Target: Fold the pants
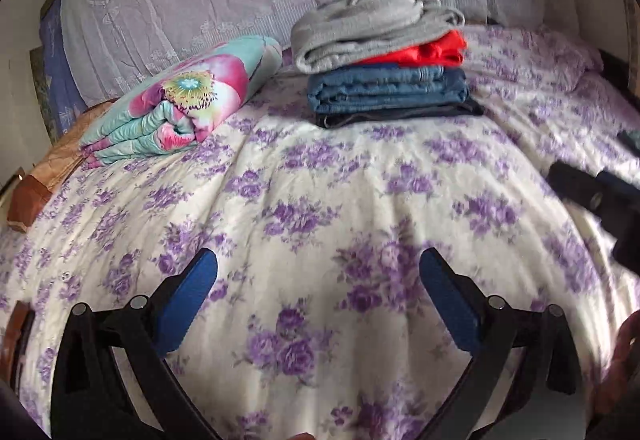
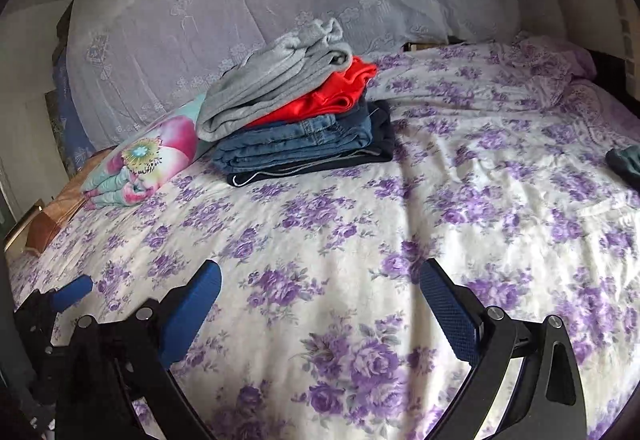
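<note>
- The right tongs [image 2: 320, 276] hang above the bed [image 2: 460, 180], blue pads wide apart, gripping nothing.
- A stack of folded clothes [image 2: 300, 124] lies further back: grey on top, then red, blue jeans, a dark garment at the bottom.
- A flowered folded quilt [image 2: 148, 164] lies just left of it.
- The left tongs' blue tip [image 2: 74, 290] shows at the lower left.

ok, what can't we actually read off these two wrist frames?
- Dark garment: cut off by the right edge of the right wrist view; type unclear.
- Bottom dark layer of the folded stack: mostly covered by the jeans; can't tell what it is.
- Right tool: blurred at the left wrist view's right edge.
- Brown object: partly cut off at the left, unidentifiable.
</note>
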Tool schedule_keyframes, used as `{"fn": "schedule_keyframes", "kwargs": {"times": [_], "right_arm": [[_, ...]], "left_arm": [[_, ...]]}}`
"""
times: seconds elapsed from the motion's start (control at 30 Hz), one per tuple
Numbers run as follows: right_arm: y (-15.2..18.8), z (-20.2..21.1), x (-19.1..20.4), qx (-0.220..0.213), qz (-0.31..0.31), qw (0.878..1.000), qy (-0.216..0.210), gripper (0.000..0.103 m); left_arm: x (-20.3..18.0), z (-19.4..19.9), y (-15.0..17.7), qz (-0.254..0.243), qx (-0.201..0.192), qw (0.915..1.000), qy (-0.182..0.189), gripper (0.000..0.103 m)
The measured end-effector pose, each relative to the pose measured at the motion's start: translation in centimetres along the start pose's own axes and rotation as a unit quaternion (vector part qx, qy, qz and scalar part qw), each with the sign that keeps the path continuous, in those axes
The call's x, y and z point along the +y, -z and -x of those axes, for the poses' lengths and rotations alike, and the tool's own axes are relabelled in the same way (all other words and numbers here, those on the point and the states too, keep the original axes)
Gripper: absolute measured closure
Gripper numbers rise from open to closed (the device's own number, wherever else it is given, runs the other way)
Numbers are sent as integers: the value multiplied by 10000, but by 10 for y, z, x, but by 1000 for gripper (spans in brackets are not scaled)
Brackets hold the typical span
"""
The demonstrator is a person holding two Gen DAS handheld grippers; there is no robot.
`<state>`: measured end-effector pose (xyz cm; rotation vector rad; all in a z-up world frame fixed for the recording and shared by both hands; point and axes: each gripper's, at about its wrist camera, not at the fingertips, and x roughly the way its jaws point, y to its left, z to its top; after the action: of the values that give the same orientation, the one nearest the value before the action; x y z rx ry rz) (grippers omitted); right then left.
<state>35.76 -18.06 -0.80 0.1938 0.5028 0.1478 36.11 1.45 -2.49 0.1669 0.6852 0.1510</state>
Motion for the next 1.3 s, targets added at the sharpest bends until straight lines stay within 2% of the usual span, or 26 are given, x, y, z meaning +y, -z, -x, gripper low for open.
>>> {"fn": "schedule_keyframes", "kwargs": {"times": [0.07, 0.1, 0.17, 0.23, 0.27, 0.33, 0.43, 0.57, 0.63, 0.7, 0.77, 0.83, 0.87, 0.93, 1.0, 1.13, 1.3], "right_arm": [[-5, 19, -3, -452, -46, 9990, -4, 3], [-7, 23, -4, -528, -38, 9986, -47, 3], [-7, 14, -4, -200, 60, 9996, -206, 3], [-6, -1, -6, 229, 98, 9996, -157, 4], [-8, 2, -7, 171, 49, 9998, -99, 4], [-20, 20, -8, -330, 117, 9992, 167, 3], [-55, 45, 4, -938, 467, 9919, 717, 3], [-113, 55, 26, -1167, 655, 9835, 1215, 3], [-137, 48, 29, -950, 424, 9864, 1272, 4], [-149, 36, 21, -705, -110, 9912, 1113, 3], [-146, 21, 16, -555, -486, 9937, 843, 3], [-138, 0, 23, -292, -239, 9971, 654, 3], [-134, -8, 28, -210, -42, 9971, 736, 3], [-126, -20, 41, -172, 376, 9940, 1017, 4], [-119, -28, 51, -115, 627, 9920, 1092, 4], [-113, -31, 62, 64, 708, 9946, 758, 4], [-108, -21, 75, -53, 969, 9921, 793, 4]], "left_arm": [[-3, 0, 3, -137, 130, 9990, -393, 5], [-2, 6, 3, -140, 5, 9983, -560, 5], [3, 24, -5, 24, -373, 9964, -755, 5], [10, 40, -20, 202, -635, 9952, -719, 5], [13, 47, -29, 270, -732, 9947, -675, 5], [17, 61, -52, 343, -958, 9924, -695, 5], [20, 83, -92, 375, -1400, 9859, -830, 5], [26, 108, -133, 649, -1794, 9806, -439, 5], [32, 110, -141, 808, -1817, 9796, -288, 5], [40, 103, -138, 1012, -1835, 9777, -97, 5], [44, 89, -137, 957, -1662, 9813, -195, 5], [51, 75, -137, 905, -1494, 9841, -315, 5], [56, 70, -137, 984, -1409, 9846, -306, 5], [66, 63, -136, 1216, -1246, 9847, -47, 5], [71, 58, -135, 1329, -1140, 9845, 108, 5], [73, 62, -133, 1312, -1227, 9836, -151, 5], [73, 70, -132, 1279, -1264, 9837, -1, 5]]}}
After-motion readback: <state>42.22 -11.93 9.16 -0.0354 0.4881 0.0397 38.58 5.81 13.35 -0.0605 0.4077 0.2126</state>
